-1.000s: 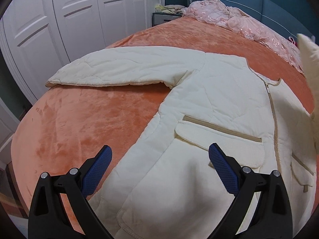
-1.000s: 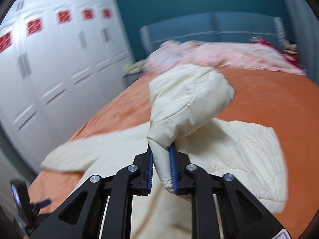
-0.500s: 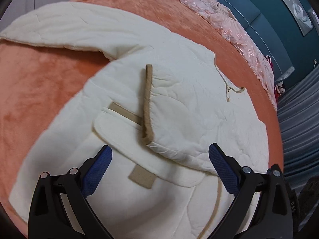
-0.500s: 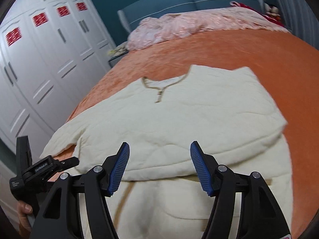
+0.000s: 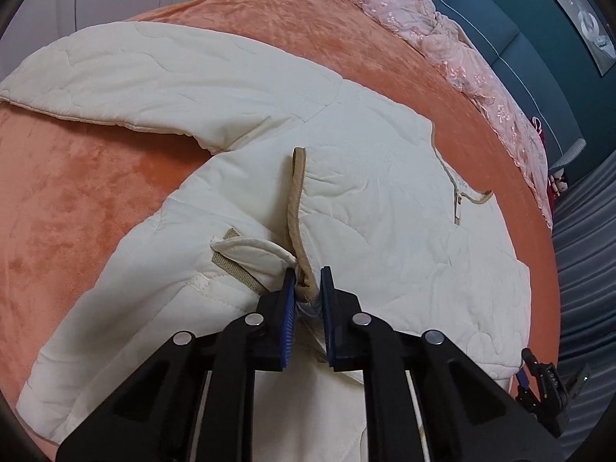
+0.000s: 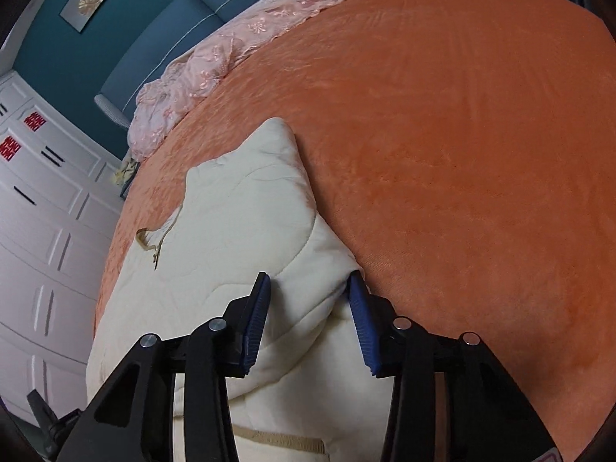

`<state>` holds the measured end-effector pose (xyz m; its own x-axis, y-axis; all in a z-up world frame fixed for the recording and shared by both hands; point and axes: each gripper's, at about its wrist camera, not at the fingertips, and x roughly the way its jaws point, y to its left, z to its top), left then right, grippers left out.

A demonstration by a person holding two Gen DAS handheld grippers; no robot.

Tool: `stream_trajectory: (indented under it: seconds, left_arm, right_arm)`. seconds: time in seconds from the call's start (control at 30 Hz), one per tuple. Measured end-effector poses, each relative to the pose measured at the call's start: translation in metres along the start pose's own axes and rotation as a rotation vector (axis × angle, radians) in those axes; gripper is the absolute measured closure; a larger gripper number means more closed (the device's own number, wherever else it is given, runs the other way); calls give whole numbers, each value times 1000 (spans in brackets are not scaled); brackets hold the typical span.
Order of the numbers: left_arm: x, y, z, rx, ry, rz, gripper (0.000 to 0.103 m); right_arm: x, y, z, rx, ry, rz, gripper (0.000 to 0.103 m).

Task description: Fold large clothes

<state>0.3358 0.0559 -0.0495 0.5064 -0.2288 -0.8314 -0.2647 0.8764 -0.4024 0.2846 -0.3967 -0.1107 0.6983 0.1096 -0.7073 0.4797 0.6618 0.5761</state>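
Observation:
A cream quilted jacket (image 5: 385,208) lies on the orange bed (image 5: 77,192), one sleeve (image 5: 154,77) stretched out to the left, the other sleeve folded across the body. My left gripper (image 5: 308,292) is shut on the folded sleeve's tan-trimmed cuff (image 5: 296,208), down near the pocket. My right gripper (image 6: 308,308) is open, its pads straddling the folded right edge of the jacket (image 6: 246,231), low against the fabric.
A pink lace cover (image 5: 462,57) lies bunched along the blue headboard (image 5: 519,30). White wardrobe doors (image 6: 38,231) stand past the bed's left side. Bare orange bedspread (image 6: 462,154) spreads to the right of the jacket.
The right gripper let go of the sleeve after laying it across the jacket, then dropped to the jacket's right edge. The left gripper moved in and closed on the cuff.

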Motion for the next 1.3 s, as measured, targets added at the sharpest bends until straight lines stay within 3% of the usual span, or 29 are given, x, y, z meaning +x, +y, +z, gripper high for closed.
stream_trajectory:
  seconds: [0.1,0.17,0.3,0.43,0.63,0.73,0.8,0.93,1.0,1.17,1.3]
  left_arm:
    - [-4,2,-4,-47,14,17,82]
    - [-10,5,-13,-78,8,35,67]
    - [-21,9,-28,-136,3,3,66]
    - [-17,-2,-25,-92,-7,6,58]
    - [3,1,-10,-105,9,-4,58]
    - [3,9,-4,-146,37,-16,68]
    - [-8,11,-5,-157,36,-28,68]
    - [-43,20,-15,-151,-42,25,67]
    - [-52,26,-12,-167,-75,14,65]
    - [-20,17,10,-113,-29,-4,62]
    - [14,0,11,-47,59,-22,63]
  right_arm:
    - [-1,4,-2,20,-12,-2,61]
    - [-8,7,-7,10,-24,0,61]
    - [-22,6,-19,-11,-15,49,61]
    - [-17,16,-25,-70,10,39,61]
    - [-10,17,-21,-53,3,50,61]
    - [-8,18,-21,-60,-1,49,61]
    - [-8,18,-22,-61,-3,50,61]
    - [-10,16,-24,-59,-4,55,61]
    - [-10,15,-24,-63,-2,53,61]
    - [-9,17,-25,-73,-6,44,61]
    - [-8,17,-24,-75,-7,42,61]
